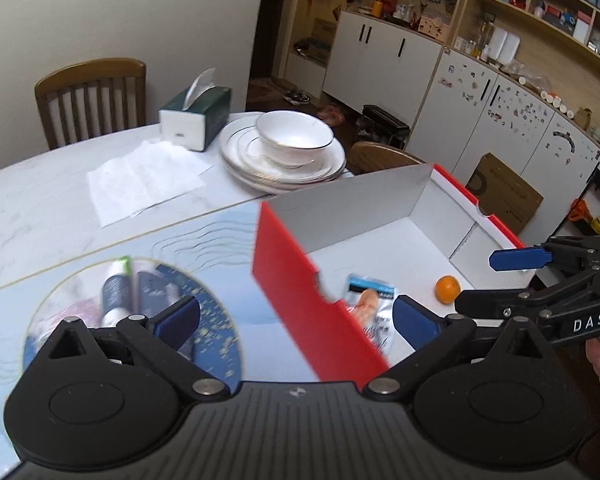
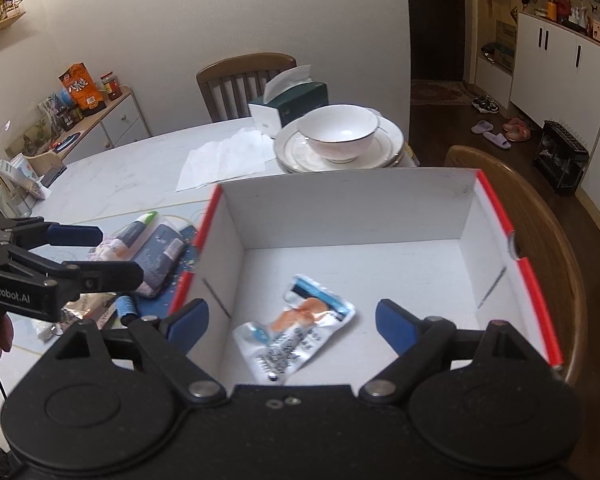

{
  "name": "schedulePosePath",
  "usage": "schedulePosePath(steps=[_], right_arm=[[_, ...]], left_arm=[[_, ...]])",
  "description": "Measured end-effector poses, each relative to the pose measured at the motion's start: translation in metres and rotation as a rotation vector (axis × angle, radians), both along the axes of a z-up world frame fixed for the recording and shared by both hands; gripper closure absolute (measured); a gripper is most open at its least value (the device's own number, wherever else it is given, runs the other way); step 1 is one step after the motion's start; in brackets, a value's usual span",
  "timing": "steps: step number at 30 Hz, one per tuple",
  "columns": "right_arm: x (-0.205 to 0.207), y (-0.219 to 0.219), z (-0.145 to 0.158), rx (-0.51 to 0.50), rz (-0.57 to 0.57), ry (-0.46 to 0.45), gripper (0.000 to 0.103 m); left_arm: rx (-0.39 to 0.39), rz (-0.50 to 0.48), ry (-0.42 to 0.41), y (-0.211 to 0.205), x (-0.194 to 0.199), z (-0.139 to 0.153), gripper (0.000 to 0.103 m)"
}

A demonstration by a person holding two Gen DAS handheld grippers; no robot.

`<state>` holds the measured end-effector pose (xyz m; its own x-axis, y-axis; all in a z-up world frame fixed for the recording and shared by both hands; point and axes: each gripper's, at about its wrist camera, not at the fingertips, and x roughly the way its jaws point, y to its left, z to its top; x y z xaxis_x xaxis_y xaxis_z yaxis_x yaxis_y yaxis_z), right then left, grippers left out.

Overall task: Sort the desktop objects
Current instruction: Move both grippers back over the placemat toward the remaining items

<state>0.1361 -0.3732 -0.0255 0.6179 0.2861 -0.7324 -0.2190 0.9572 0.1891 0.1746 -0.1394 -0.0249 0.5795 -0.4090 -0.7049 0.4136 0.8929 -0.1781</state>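
**Both grippers spread wide over the red box, snack packet lying inside**

Left wrist view first: the left gripper (image 1: pixel 296 316) hangs above the near wall of the red box (image 1: pixel 300 280), its blue pads spread wide apart with nothing between them, one on each side of that wall. Inside the box, on the white floor, lies the snack packet (image 1: pixel 370 300), and beyond it, deeper in the box, sits an orange (image 1: pixel 447 289), apart from the packet. Outside the box, on its left, a tube (image 1: pixel 115 296) and a dark pouch (image 1: pixel 156 292) lie blurred on the round blue mat (image 1: pixel 216 320). Beyond the box stands a stack of plates (image 1: pixel 284 168) with a bowl (image 1: pixel 294 134) on top, a tissue box (image 1: pixel 196 114) further left. The right gripper (image 1: pixel 476 282) reaches in over the box's right side, its jaws apart and empty.

Right wrist view: the right gripper (image 2: pixel 292 320) looks straight down into the red box (image 2: pixel 536 280), pads released and wide, gripping nothing. The snack packet (image 2: pixel 296 328) lies crumpled on the box floor between and below them, untouched. Left of the box, the tube (image 2: pixel 134 232) and pouch (image 2: pixel 162 252) rest on the mat, and the left gripper (image 2: pixel 112 252) hovers over them, fingers parted. The bowl (image 2: pixel 340 132) stands behind the box.
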Motion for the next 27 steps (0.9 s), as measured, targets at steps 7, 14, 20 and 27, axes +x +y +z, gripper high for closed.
schedulePosePath(steps=[7, 14, 20, 27], right_arm=[[-0.006, 0.035, -0.003, 0.006, -0.011, 0.011, 0.013], [-0.008, 0.073, -0.007, 0.008, -0.009, 0.017, 0.013], [-0.008, 0.103, -0.007, 0.006, 0.009, 0.018, 0.013], [-0.007, 0.134, -0.008, 0.000, 0.018, 0.019, 0.013]], left_arm=[[-0.034, 0.049, 0.013, 0.052, -0.010, -0.006, 0.000], [-0.044, 0.084, -0.014, 0.095, -0.022, -0.009, 0.000], [-0.002, 0.128, -0.059, 0.128, -0.031, -0.008, 0.000], [0.032, 0.179, -0.070, 0.162, -0.038, -0.015, 0.000]])
